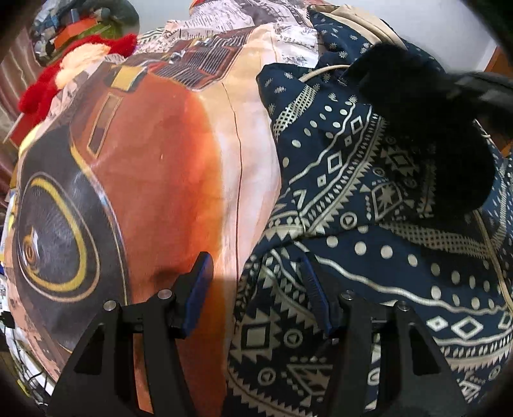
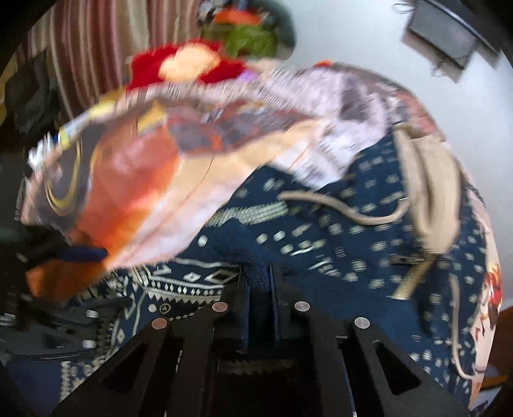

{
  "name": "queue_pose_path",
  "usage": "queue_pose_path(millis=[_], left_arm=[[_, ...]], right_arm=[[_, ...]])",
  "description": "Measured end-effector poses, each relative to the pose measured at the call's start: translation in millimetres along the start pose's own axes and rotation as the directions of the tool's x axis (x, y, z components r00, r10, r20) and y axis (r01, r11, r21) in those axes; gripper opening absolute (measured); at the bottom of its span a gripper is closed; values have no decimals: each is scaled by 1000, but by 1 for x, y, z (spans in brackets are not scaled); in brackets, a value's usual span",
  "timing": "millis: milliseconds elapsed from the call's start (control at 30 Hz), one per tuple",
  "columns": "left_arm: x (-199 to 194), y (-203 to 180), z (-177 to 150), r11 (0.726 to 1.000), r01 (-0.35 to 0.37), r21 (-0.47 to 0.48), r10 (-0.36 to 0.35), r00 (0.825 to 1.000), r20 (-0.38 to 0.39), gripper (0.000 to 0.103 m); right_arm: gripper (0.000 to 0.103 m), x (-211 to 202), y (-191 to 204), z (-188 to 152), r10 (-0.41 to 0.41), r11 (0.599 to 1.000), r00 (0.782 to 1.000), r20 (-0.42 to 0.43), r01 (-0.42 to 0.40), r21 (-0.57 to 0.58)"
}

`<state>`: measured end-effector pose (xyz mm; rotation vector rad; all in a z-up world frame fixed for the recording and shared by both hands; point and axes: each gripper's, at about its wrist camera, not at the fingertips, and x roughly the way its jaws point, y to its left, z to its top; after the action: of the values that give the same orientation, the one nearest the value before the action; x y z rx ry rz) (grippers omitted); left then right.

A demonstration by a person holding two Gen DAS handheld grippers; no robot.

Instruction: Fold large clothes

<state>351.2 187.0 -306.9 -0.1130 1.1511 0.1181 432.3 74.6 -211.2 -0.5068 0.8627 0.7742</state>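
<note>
A navy hooded garment with a cream geometric print (image 1: 368, 199) lies crumpled on a printed orange and cream bedsheet (image 1: 160, 166). My left gripper (image 1: 256, 272) is open, its fingers straddling the garment's left edge, blue pads (image 1: 200, 288) showing. My right gripper (image 2: 259, 276) is shut on a fold of the navy garment (image 2: 320, 256), seen blurred. Cream drawcords and hood lining (image 2: 426, 199) lie at the right. The other gripper shows dark at the upper right of the left wrist view (image 1: 426, 128).
A red and peach plush toy (image 1: 73, 64) sits at the far edge of the bed; it also shows in the right wrist view (image 2: 186, 64). Striped curtains (image 2: 96, 48) hang behind. Clutter (image 1: 80, 29) is piled at the back. A white wall (image 2: 384, 64) is at right.
</note>
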Motion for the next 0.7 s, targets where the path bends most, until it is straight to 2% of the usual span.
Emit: queue_pose_path(millis=[167, 367, 500, 700], left_arm=[[4, -6, 9, 998, -59, -5, 59, 998, 26, 56], [0, -10, 14, 989, -146, -29, 147, 987, 57, 56], [0, -11, 9, 981, -192, -19, 192, 980, 53, 56], [2, -18, 2, 967, -254, 23, 253, 967, 33, 56]], right_arm=[[8, -60, -44, -1, -29, 993, 994, 107, 16, 119], [8, -122, -102, -32, -95, 955, 980, 178, 39, 293], [8, -142, -135, -63, -131, 920, 975, 177, 54, 388], [8, -145, -170, -120, -139, 855, 984, 112, 62, 515]])
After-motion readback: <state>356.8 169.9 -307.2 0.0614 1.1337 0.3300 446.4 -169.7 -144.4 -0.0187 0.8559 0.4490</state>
